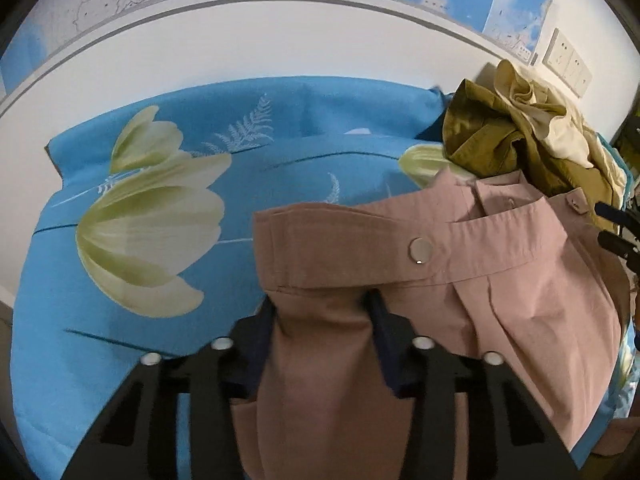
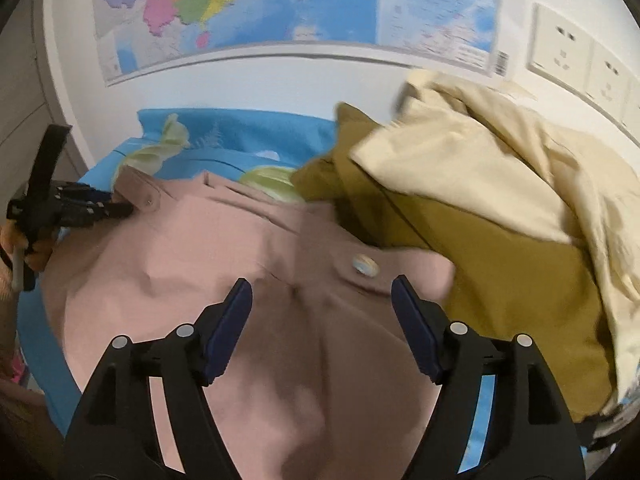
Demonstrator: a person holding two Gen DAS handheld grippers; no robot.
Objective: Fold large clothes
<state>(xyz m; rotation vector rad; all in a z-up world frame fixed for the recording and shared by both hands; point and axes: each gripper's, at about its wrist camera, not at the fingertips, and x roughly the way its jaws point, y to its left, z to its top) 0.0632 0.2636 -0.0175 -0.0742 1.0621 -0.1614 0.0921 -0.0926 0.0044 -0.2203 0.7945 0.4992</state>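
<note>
A dusty-pink garment (image 1: pixel 400 280) with a waistband and a metal snap button (image 1: pixel 420 249) lies on a blue floral bedsheet (image 1: pixel 160 240). My left gripper (image 1: pixel 322 300) is shut on the pink fabric just below the waistband's left end; it also shows in the right wrist view (image 2: pixel 120 210) at the garment's far left corner. My right gripper (image 2: pixel 322 292) is open, its fingers spread above the pink garment (image 2: pixel 240 280) near a button (image 2: pixel 363 266). Its tips show at the right edge of the left wrist view (image 1: pixel 608 224).
A crumpled olive and cream garment pile (image 1: pixel 520 140) (image 2: pixel 480 200) lies at the right, touching the pink garment. A white wall with maps (image 2: pixel 240 8) and power sockets (image 2: pixel 568 52) stands behind the bed.
</note>
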